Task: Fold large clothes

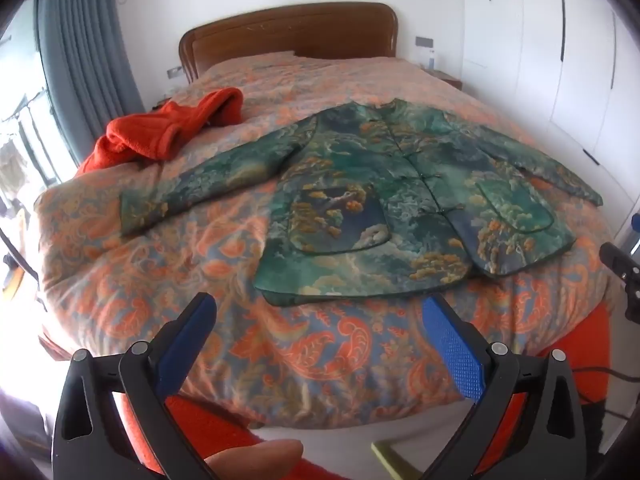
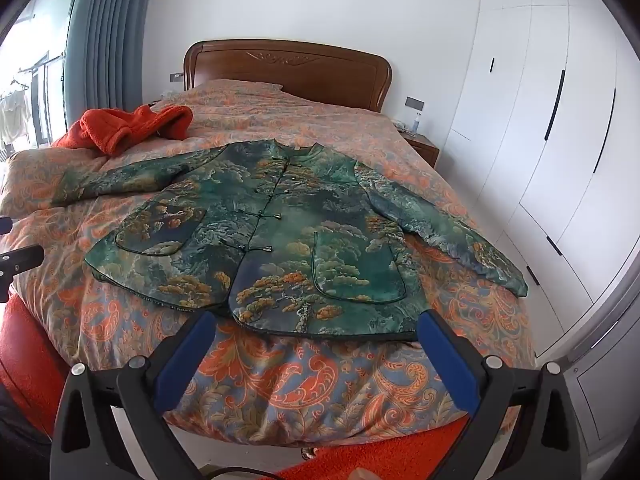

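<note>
A green patterned jacket [image 1: 372,200] lies flat and face up on the bed, front fastened, both sleeves spread out to the sides. It also shows in the right wrist view [image 2: 280,240]. My left gripper [image 1: 320,312] is open and empty, held above the bed's foot end, just short of the jacket's hem. My right gripper [image 2: 318,330] is open and empty, its fingertips level with the hem at the jacket's right half. The right gripper's body shows at the right edge of the left wrist view [image 1: 624,272].
The bed has an orange paisley quilt [image 1: 280,360] and a wooden headboard [image 1: 288,36]. A crumpled orange garment [image 1: 168,128] lies at the bed's far left. White wardrobes [image 2: 540,160] stand to the right, a grey curtain [image 1: 80,60] and window to the left.
</note>
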A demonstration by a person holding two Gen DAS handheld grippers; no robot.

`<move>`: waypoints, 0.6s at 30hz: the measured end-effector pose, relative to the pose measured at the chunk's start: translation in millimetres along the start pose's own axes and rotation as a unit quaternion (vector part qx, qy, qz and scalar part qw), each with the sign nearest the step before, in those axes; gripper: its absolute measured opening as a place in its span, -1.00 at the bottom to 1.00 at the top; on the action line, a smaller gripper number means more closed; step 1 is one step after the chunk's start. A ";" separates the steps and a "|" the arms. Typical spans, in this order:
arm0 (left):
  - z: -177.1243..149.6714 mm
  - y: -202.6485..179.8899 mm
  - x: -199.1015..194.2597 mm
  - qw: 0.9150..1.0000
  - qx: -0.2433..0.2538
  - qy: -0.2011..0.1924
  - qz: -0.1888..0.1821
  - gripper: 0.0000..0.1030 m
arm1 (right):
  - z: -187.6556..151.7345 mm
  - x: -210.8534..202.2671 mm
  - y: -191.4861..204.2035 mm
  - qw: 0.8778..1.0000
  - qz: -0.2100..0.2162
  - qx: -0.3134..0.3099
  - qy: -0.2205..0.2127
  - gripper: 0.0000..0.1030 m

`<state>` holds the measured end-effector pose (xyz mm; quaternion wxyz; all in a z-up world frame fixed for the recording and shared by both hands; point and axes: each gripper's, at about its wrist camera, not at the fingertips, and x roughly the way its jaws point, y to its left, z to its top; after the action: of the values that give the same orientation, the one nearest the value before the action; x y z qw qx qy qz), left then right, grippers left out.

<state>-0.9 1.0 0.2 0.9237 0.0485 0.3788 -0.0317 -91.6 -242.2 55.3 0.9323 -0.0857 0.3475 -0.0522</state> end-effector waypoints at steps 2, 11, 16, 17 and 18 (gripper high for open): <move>0.0 -0.1 0.1 1.000 0.000 0.002 0.001 0.99 | -0.4 -1.4 0.5 1.000 -0.010 -0.009 -0.004 1.00; 2.6 -0.4 -3.6 1.000 -0.001 0.005 -0.002 0.99 | 6.3 -3.6 6.2 1.000 -0.003 -0.008 0.001 1.00; 3.3 2.5 -4.4 1.000 -0.005 0.006 -0.007 0.99 | 1.3 -2.7 6.7 1.000 -0.001 -0.002 0.001 1.00; 3.6 2.8 -5.2 1.000 -0.006 0.004 -0.007 0.99 | 1.5 -2.3 6.6 1.000 0.000 -0.002 0.002 1.00; 3.7 3.0 -6.1 1.000 -0.007 0.003 -0.007 0.99 | 1.3 -2.7 6.6 1.000 0.000 -0.001 0.002 1.00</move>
<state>-2.3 3.7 7.3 0.9226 0.0391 0.3822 -0.0357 -92.6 -235.2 56.7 0.9313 -0.0868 0.3499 -0.0517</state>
